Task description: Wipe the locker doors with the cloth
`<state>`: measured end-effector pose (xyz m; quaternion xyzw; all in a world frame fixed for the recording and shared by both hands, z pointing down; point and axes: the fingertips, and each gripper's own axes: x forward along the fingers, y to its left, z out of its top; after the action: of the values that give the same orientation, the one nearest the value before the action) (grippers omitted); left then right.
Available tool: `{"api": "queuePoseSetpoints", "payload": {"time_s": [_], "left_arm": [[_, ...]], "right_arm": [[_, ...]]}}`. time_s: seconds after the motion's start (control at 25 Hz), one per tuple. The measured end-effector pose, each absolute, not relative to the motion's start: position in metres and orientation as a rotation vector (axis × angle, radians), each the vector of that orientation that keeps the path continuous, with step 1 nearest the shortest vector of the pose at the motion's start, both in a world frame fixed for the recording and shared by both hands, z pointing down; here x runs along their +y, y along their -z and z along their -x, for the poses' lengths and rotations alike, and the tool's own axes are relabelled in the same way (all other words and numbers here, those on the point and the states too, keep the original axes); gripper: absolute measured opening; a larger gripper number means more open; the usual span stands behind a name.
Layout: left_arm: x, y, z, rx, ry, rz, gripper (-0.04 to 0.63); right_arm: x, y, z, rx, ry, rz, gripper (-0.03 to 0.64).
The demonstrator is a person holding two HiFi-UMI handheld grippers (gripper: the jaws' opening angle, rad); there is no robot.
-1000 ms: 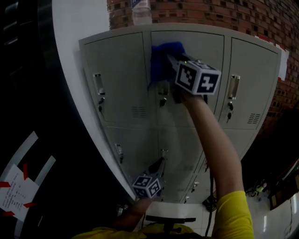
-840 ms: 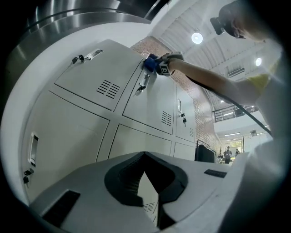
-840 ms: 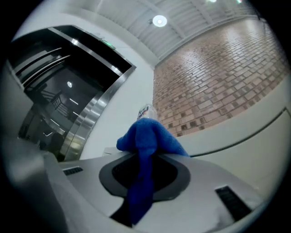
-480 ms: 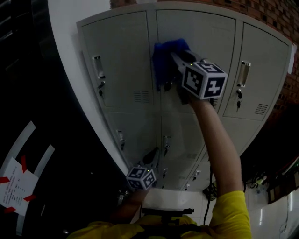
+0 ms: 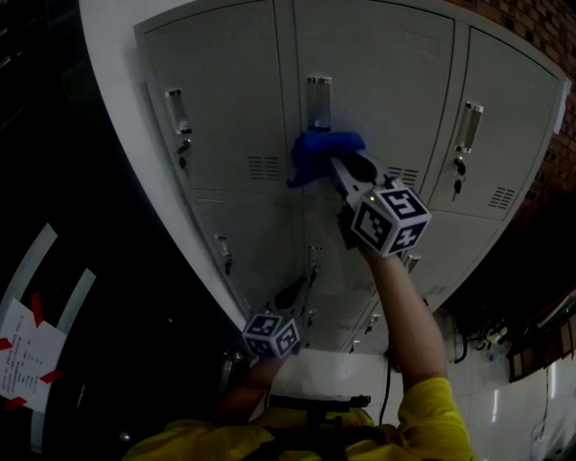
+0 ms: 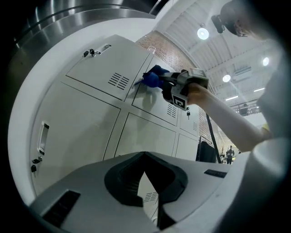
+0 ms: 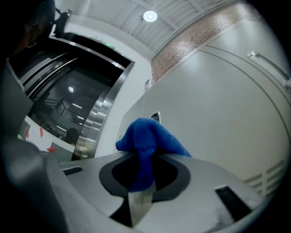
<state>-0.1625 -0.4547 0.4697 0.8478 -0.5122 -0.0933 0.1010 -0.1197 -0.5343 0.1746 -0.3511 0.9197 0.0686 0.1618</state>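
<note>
A bank of grey locker doors fills the head view. My right gripper is shut on a blue cloth and presses it against the middle top door, just below that door's handle. In the right gripper view the cloth bunches up out of the closed right gripper. My left gripper hangs low in front of the lower lockers, away from the cloth. In the left gripper view the left gripper has its tips together with nothing held, and the cloth shows far ahead.
A white wall strip borders the lockers on the left, with dark metal panels beyond it. Brick wall shows at the top right. A paper with red tape sits at the lower left. Cables lie on the floor at the lower right.
My right gripper has dragged the cloth down the middle top door, from above the handle to just below it. The left gripper has stayed low.
</note>
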Motion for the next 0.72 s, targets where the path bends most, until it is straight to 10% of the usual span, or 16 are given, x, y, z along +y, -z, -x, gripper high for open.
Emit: {"api": "queuePoseSetpoints", "payload": {"time_s": [0.72], "left_arm": [[-0.446, -0.484, 0.193, -1.585, 0.285, -2.422, -0.008]], "right_arm": [[-0.49, -0.409, 0.076, 2.653, 0.024, 1.25, 0.071]]}}
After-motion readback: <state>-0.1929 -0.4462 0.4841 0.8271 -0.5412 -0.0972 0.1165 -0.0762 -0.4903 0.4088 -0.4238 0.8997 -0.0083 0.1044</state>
